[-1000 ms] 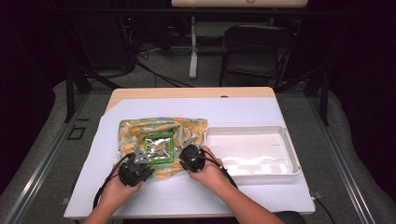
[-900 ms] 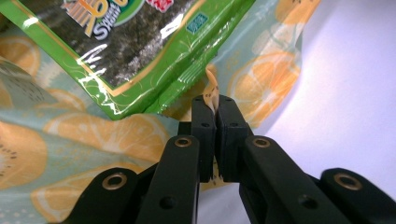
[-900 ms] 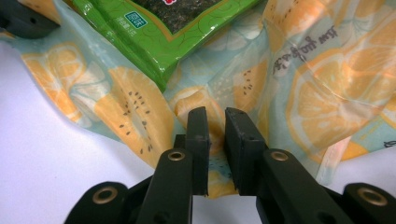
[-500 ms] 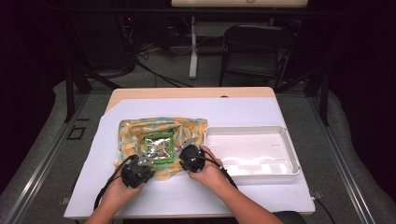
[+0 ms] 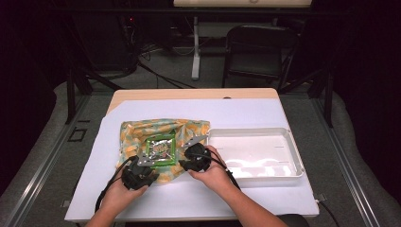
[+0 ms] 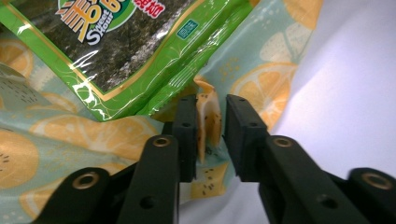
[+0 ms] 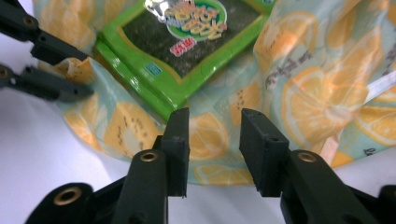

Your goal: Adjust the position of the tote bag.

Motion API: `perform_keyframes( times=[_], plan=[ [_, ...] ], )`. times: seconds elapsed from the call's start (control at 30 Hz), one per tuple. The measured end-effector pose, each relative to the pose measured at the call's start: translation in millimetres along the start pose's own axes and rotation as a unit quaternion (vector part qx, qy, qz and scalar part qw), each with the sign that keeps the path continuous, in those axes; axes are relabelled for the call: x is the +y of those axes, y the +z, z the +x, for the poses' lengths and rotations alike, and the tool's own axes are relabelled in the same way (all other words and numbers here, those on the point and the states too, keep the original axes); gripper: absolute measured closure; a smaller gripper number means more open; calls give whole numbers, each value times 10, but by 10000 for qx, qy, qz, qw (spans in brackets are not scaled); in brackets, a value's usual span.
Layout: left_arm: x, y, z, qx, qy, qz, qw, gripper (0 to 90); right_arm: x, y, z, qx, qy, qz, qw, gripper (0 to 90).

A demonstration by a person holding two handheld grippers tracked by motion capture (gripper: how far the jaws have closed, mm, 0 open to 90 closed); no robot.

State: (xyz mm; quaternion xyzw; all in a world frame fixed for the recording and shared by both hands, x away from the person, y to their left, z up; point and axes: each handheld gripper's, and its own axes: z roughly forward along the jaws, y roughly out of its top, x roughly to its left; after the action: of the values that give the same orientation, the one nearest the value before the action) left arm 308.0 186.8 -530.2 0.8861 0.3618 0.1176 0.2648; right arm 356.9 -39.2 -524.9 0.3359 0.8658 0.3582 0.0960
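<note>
We worked at the near edge of the cloth [image 5: 137,137], a lemon-print wrap spread on the table [image 5: 246,111] just left of the white tray [image 5: 293,156], with the green seaweed packet [image 5: 161,149] lying on its middle. The packet sat there, we judged, so the cloth could be folded up around it.

Our left gripper [image 6: 212,133] stood at the cloth's near left corner. A raised flap [image 6: 209,116] of the cloth rose between the jaws, touching the left one, with a gap showing on the other side. The jaws were parted, not yet clamped. The corner stood up, it seemed, so it could be taken without dragging the packet.

Our right gripper [image 7: 214,147] hovered over the cloth's near edge, just short of the packet's corner. Its jaws were spread wide and held nothing, seemingly ready to take a second hold on the same edge.

From above, both grippers [image 5: 142,172] [image 5: 194,158] sat close together at that edge, near the tray's left end. The tray held nothing.
</note>
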Motion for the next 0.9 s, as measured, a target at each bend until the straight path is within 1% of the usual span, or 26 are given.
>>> perform_keyframes(
  times=[0.03, 0.1, 0.23, 0.33, 0.47, 0.5, 0.6, 0.67, 0.7, 0.77, 0.83, 0.9],
  plan=[
    [4, -22, 1, -29, -41, -76, 10000, 688, 8, -13, 2, -3, 1, -70, 10000, 614],
    [12, -76, 4, -18, -71, -216, 9997, 651, 24, -43, 15, -45, 10, -156, 9999, 595],
    [15, -150, 26, -28, -222, -471, 9986, 584, 40, -104, 40, -55, -16, -380, 9993, 546],
    [11, -176, 33, 11, -268, -532, 9982, 564, 50, -130, 57, -60, -37, -472, 9989, 507],
    [5, -206, 53, -3, -326, -612, 9976, 541, 58, -144, 55, 12, 19, -579, 9983, 483],
    [3, -214, 58, -9, -332, -627, 9975, 537, 62, -153, 48, 54, 38, -541, 9985, 473],
    [5, -245, 81, -118, -437, -702, 9965, 537, 66, -161, 34, 114, 102, -558, 9983, 452],
    [12, -266, 104, -148, -512, -775, 9956, 538, 71, -171, 24, 152, 131, -504, 9985, 450],
    [16, -275, 114, -171, -530, -804, 9952, 533, 73, -174, 18, 164, 152, -528, 9984, 450],
    [31, -303, 136, -139, -562, -865, 9946, 529, 74, -183, 3, 213, 211, -575, 9979, 455],
    [56, -337, 150, -105, -616, -978, 9932, 525, 77, -191, -17, 291, 252, -627, 9973, 477],
    [82, -359, 161, -101, -663, -1008, 9926, 523, 82, -203, -31, 294, 264, -647, 9971, 501]
  ],
)
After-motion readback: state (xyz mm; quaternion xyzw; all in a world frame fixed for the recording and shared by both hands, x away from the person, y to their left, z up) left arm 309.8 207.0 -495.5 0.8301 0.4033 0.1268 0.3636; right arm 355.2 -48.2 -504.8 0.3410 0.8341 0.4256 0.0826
